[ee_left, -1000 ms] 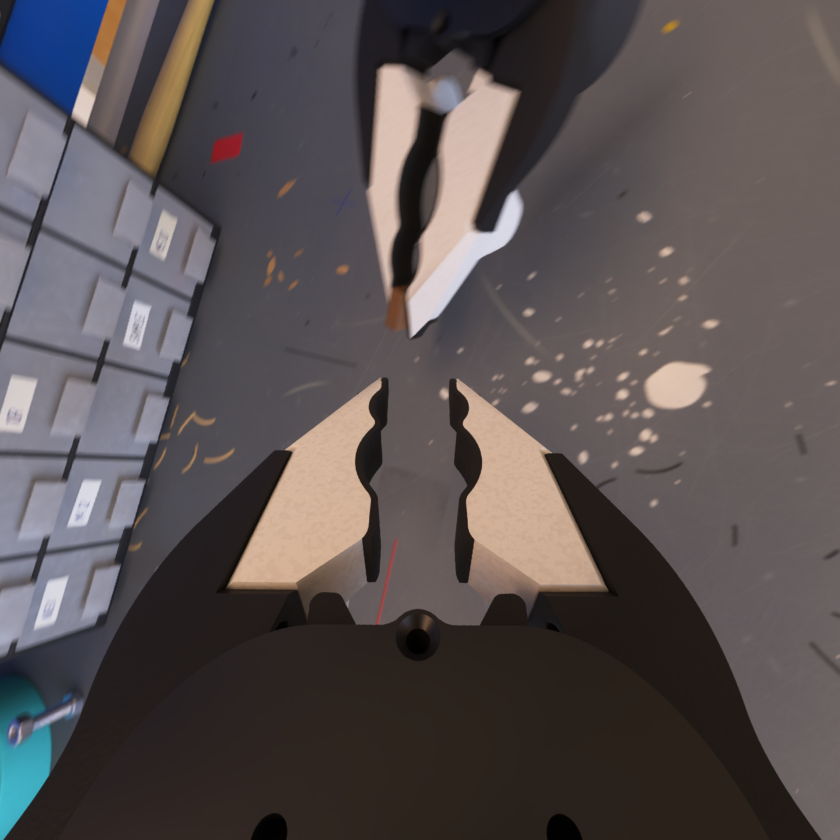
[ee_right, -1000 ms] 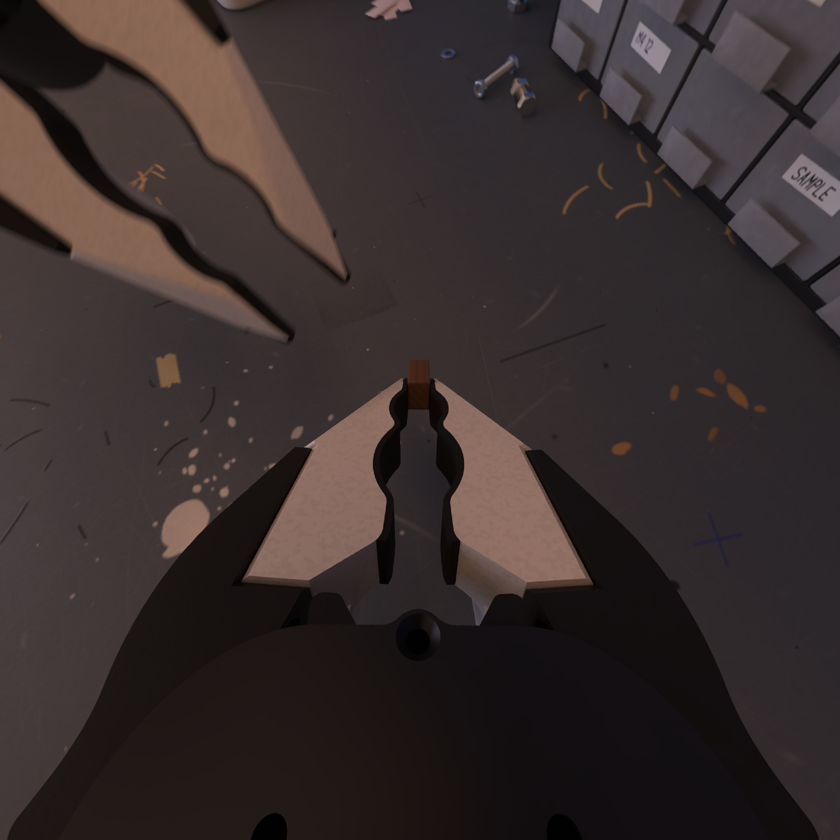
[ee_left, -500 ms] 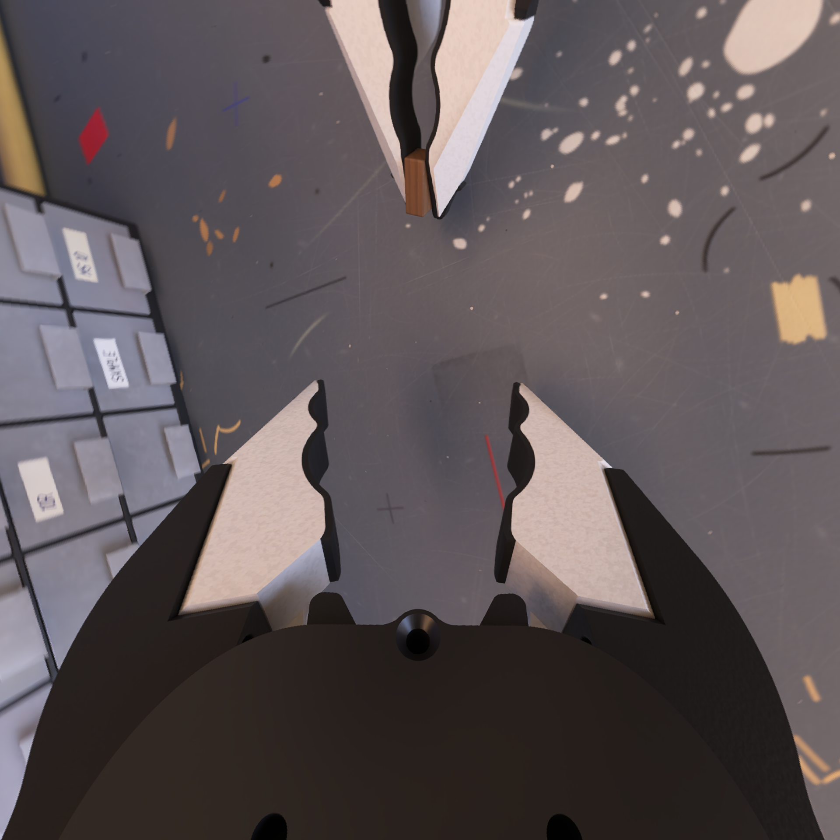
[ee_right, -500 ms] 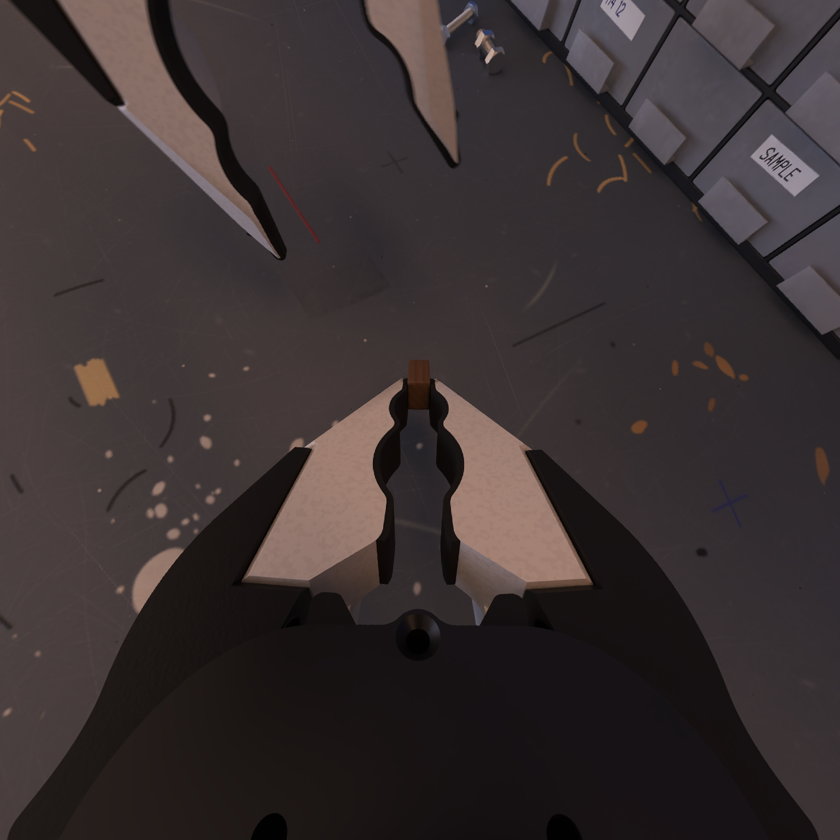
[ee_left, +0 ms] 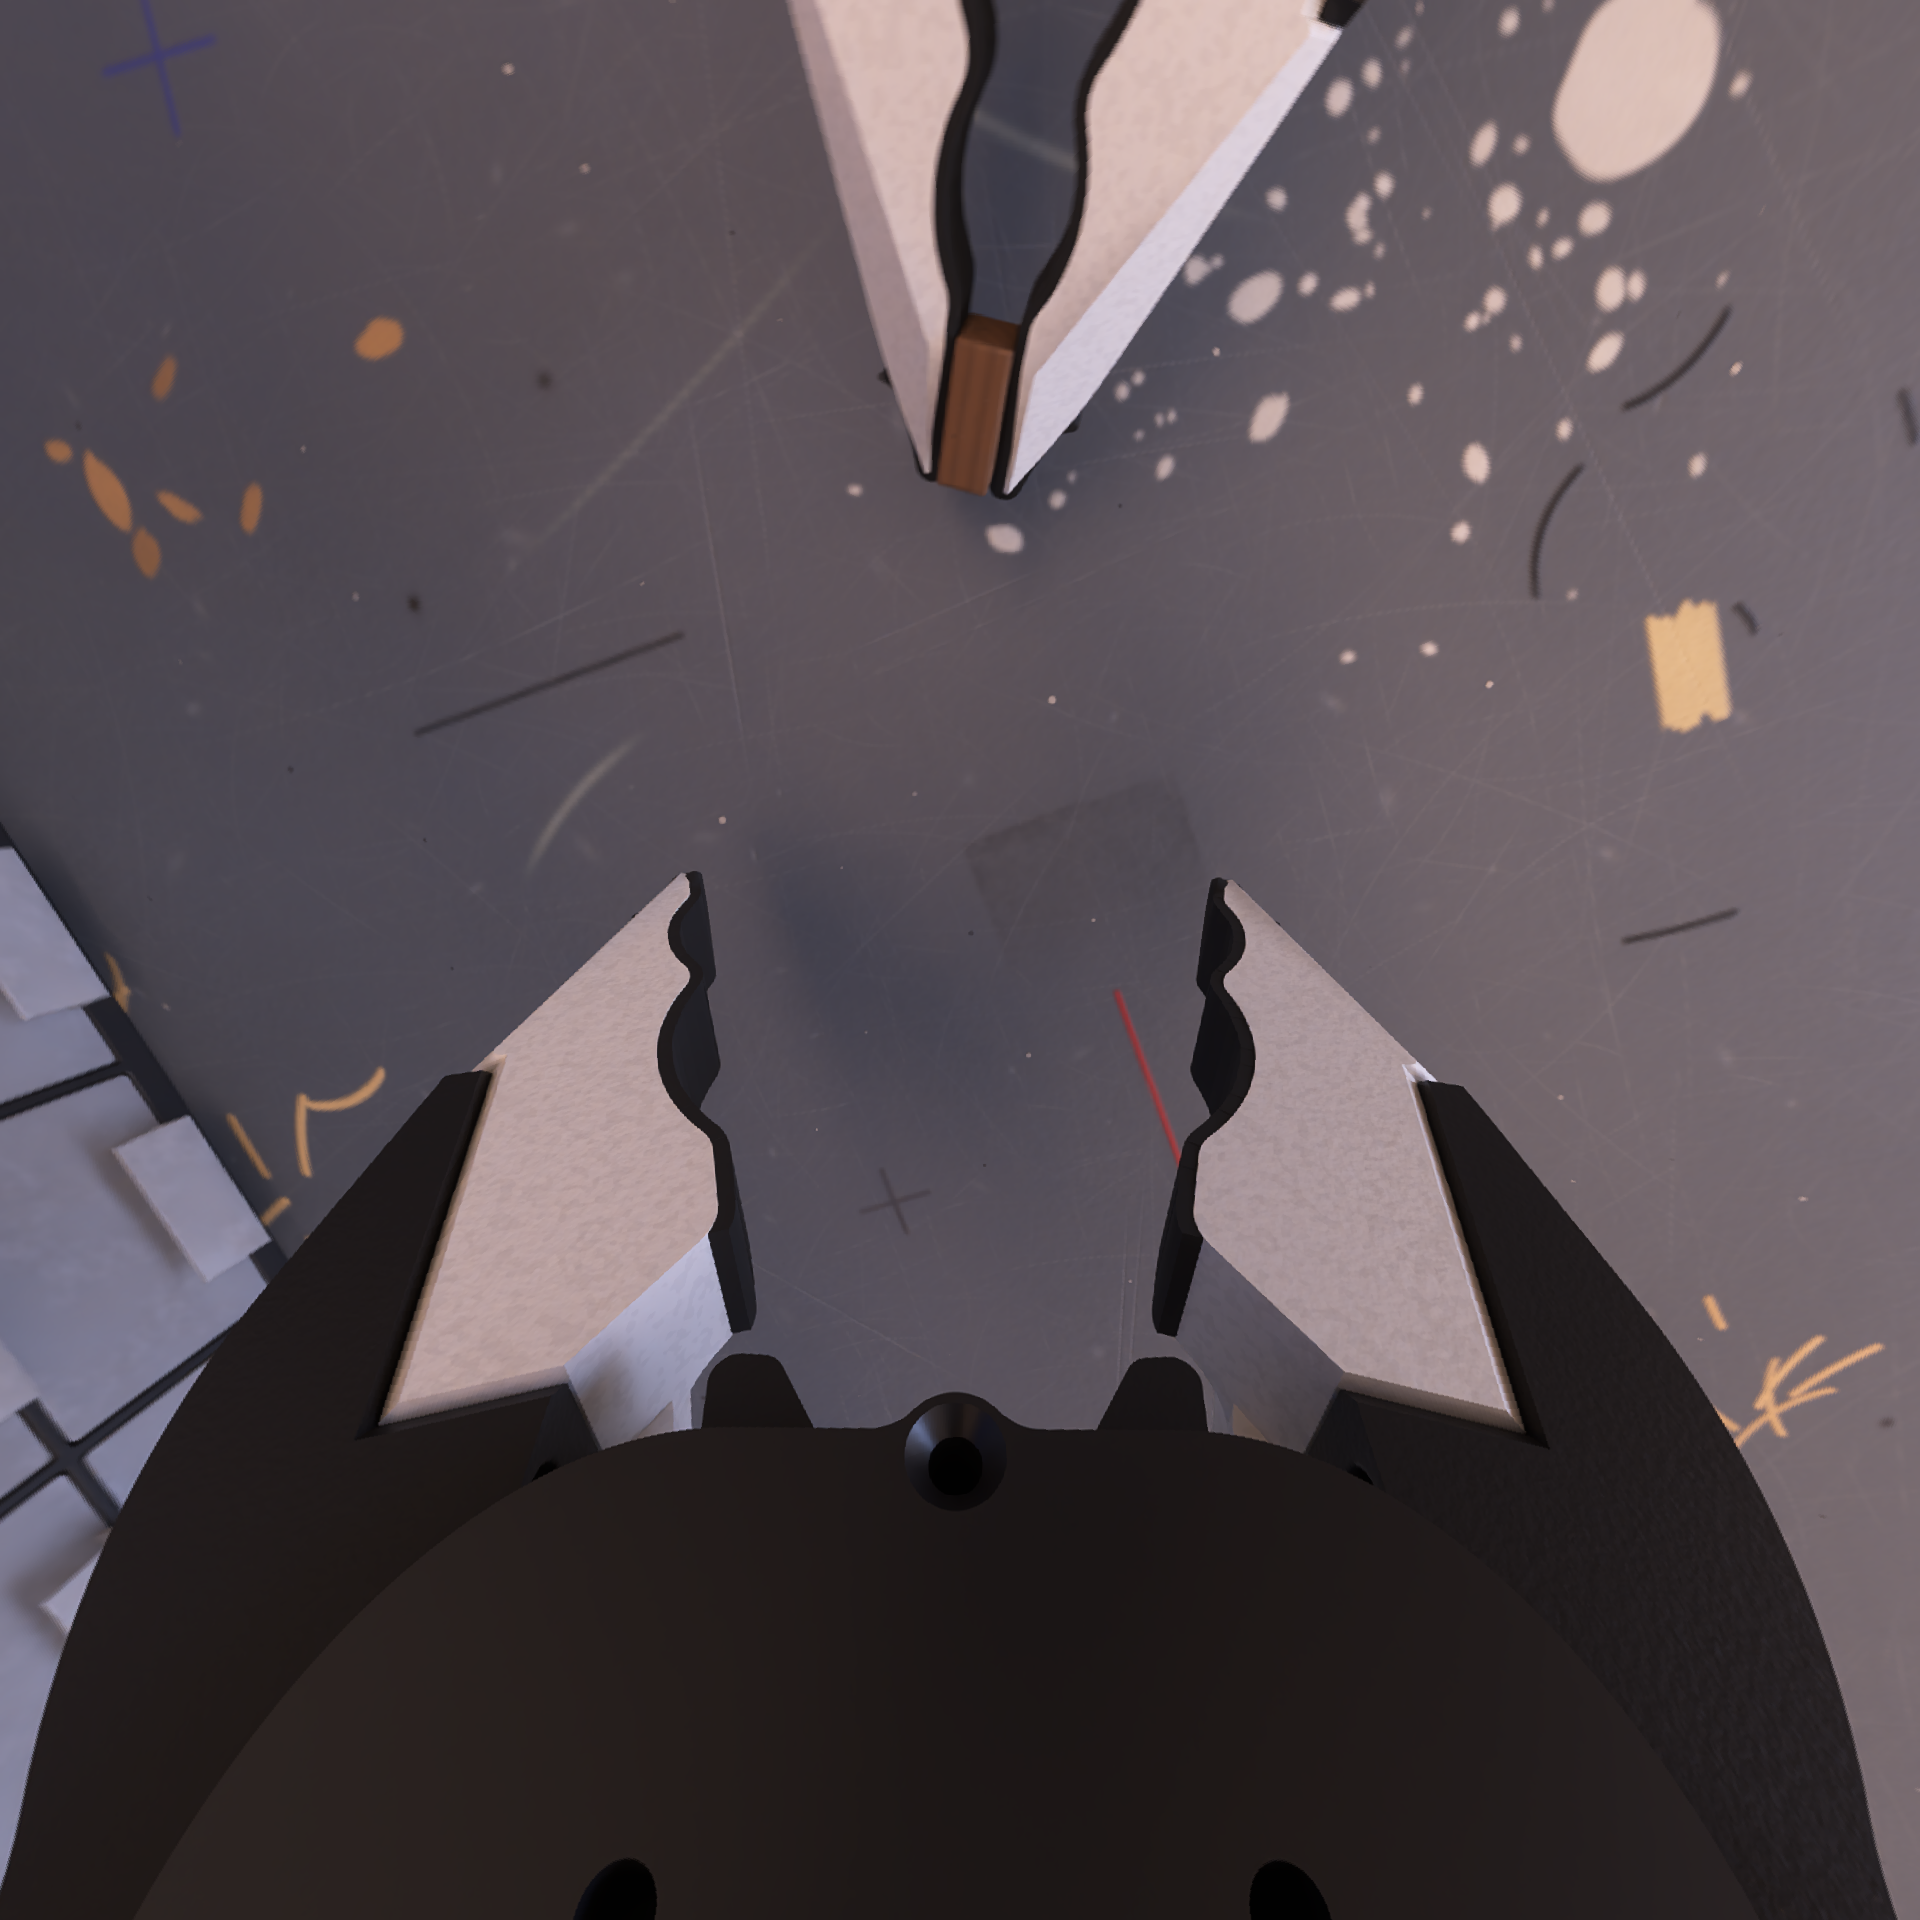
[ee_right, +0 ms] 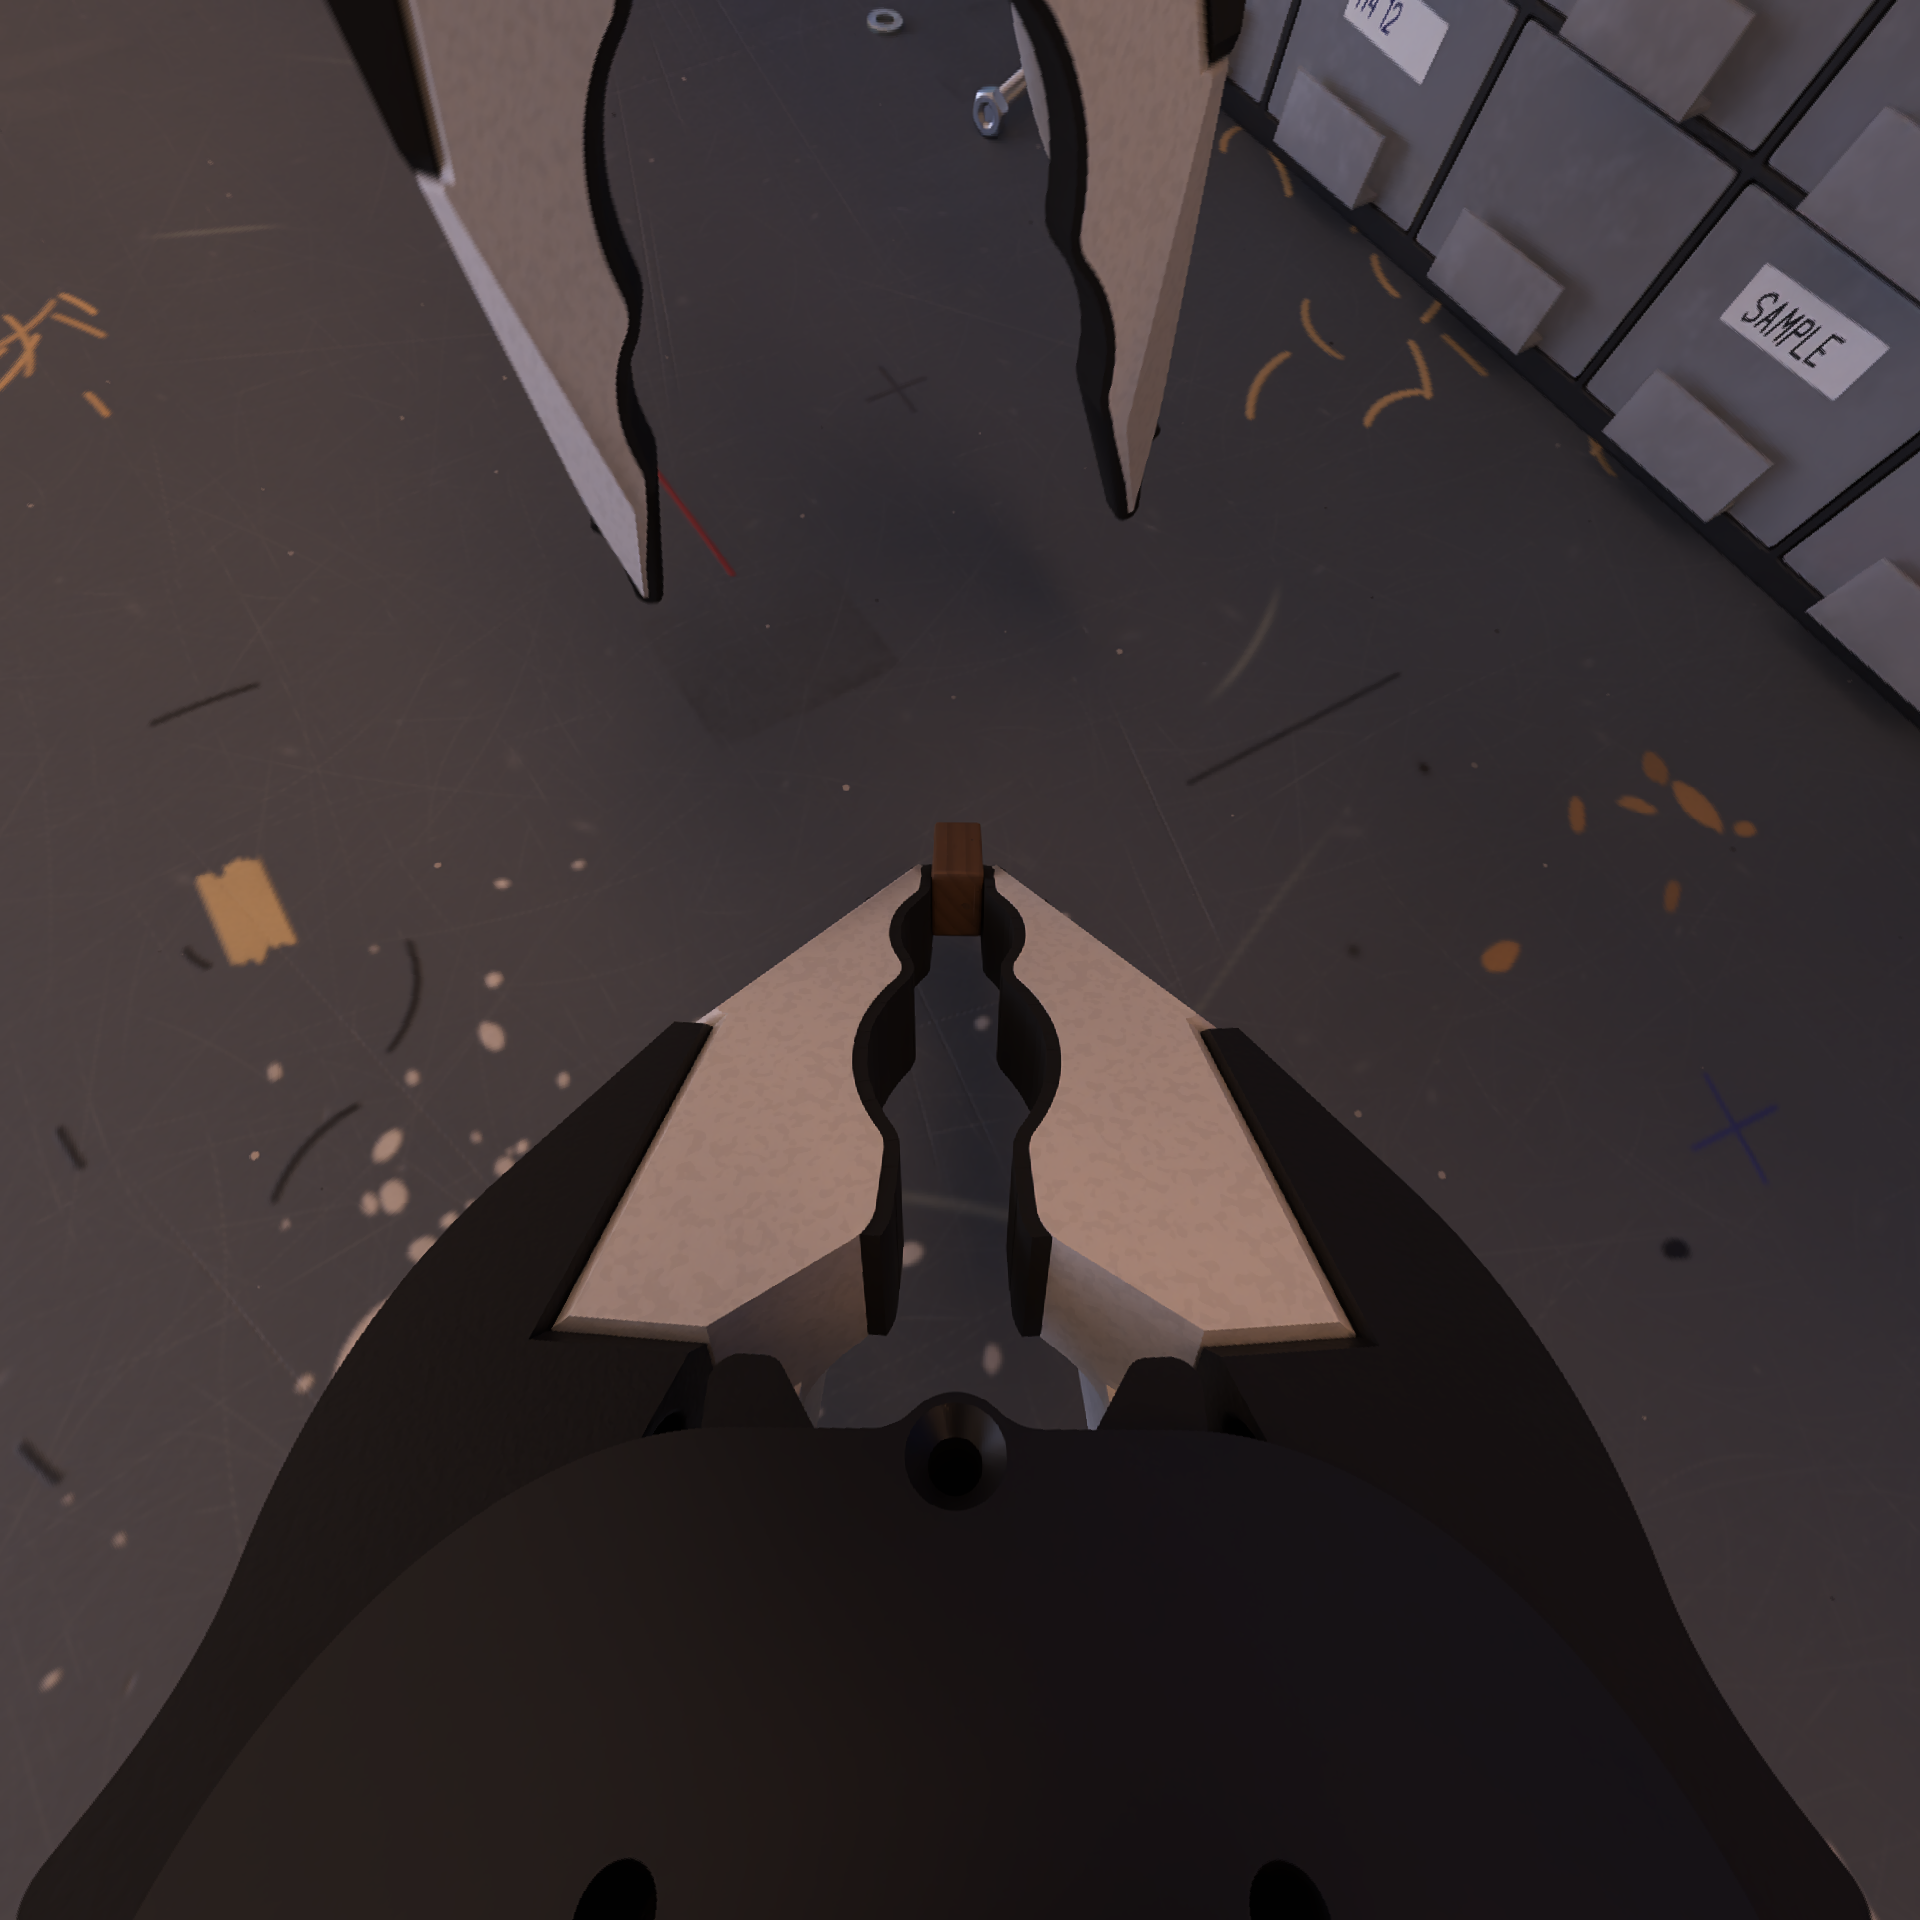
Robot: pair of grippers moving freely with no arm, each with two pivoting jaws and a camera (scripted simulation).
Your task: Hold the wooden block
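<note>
The wooden block point(ee_right: 957, 881) is small and brown. My right gripper point(ee_right: 957, 873) is shut on it, pinching it at the fingertips above the dark grey bench. In the left wrist view the block point(ee_left: 977, 416) shows at the top, clamped in the right gripper's tips point(ee_left: 968, 480). My left gripper point(ee_left: 956, 883) is open wide and empty, facing the block from a short distance. It shows at the top of the right wrist view point(ee_right: 883, 551), its tips apart and pointing towards me.
A grey drawer cabinet point(ee_right: 1662, 260) runs along the right; it also shows in the left wrist view point(ee_left: 94, 1247) at the left edge. A bolt point(ee_right: 997, 104) and a washer point(ee_right: 883, 19) lie behind the left gripper. Paint splatter point(ee_left: 1558, 229) and a tape scrap point(ee_left: 1688, 670) mark the bench.
My left gripper has opened wide and turned to face the right gripper head on. The two grippers have come closer. The right gripper keeps its hold on the block.
</note>
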